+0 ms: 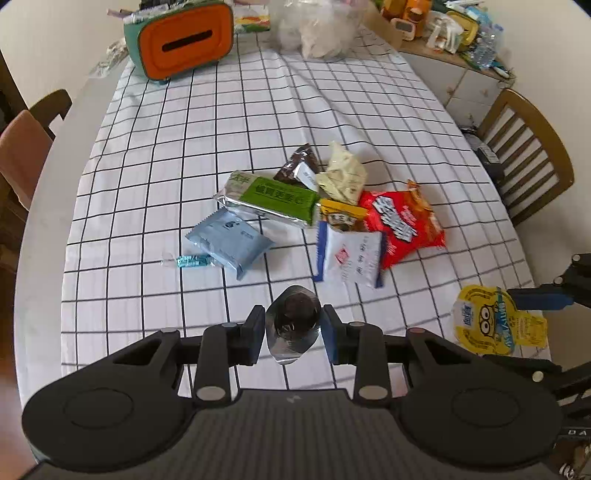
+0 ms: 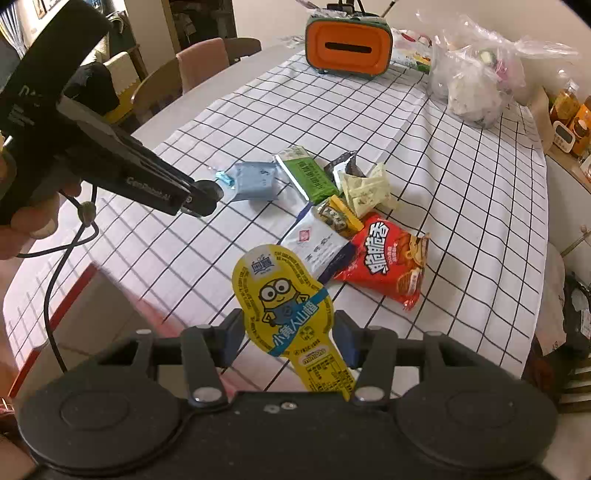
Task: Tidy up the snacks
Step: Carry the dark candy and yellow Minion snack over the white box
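1. Snacks lie in a loose heap (image 1: 325,214) on the checked tablecloth (image 1: 166,155), well ahead of both claws; two more are lifted off the cloth, one in each claw.
2. We see the left claw (image 1: 293,328) clenched on a silver-wrapped dark sweet (image 1: 293,321), pinched between its blue pads, the foil tail hanging toward the camera.
3. We see the right claw (image 2: 290,336) clamped on a yellow cartoon pouch (image 2: 284,302), held upright by its narrow neck with the wide end standing above the pads.
4. We judge the step in hand to be carrying picked items away from the heap; where they belong we cannot tell for certain. A red-edged box (image 2: 92,306) shows blurred, low to the left of the right claw, and may be the place.
5. The next move, as we see it, calls for bringing each claw over its drop spot and letting go one at a time, keeping the two tools apart.
6. Beyond the heap, far ahead of the claws, stands an orange tissue box (image 1: 183,40), with a plastic bag (image 1: 317,29) to its right.
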